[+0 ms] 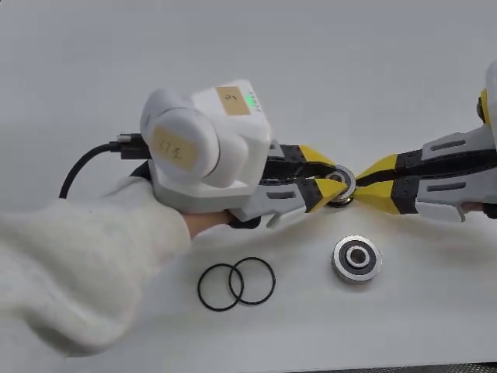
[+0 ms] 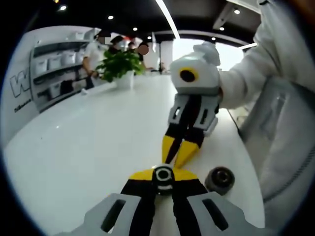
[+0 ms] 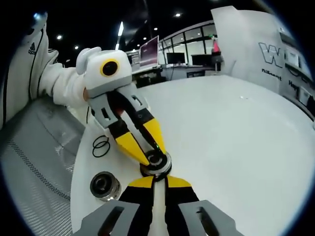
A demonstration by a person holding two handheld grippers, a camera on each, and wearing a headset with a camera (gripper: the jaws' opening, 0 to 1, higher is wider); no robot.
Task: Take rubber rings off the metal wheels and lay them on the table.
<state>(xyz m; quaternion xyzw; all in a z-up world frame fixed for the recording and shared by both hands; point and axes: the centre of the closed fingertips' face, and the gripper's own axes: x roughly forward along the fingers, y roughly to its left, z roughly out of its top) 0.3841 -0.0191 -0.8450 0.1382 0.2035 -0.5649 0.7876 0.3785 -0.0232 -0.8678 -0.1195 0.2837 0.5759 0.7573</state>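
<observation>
Left of the held wheel (image 1: 342, 185) and nearer to me, two rubber rings (image 1: 229, 281) lie overlapped on the table (image 1: 326, 70). My left gripper (image 1: 332, 183) comes in from the left, its yellow tips clamped on that wheel, which sits up off the table. A second wheel (image 1: 357, 258) lies flat just below it. From the right, my right gripper (image 1: 363, 181) has its jaws pressed together, tips against the held wheel's rim; I cannot tell whether they nip its ring
</observation>
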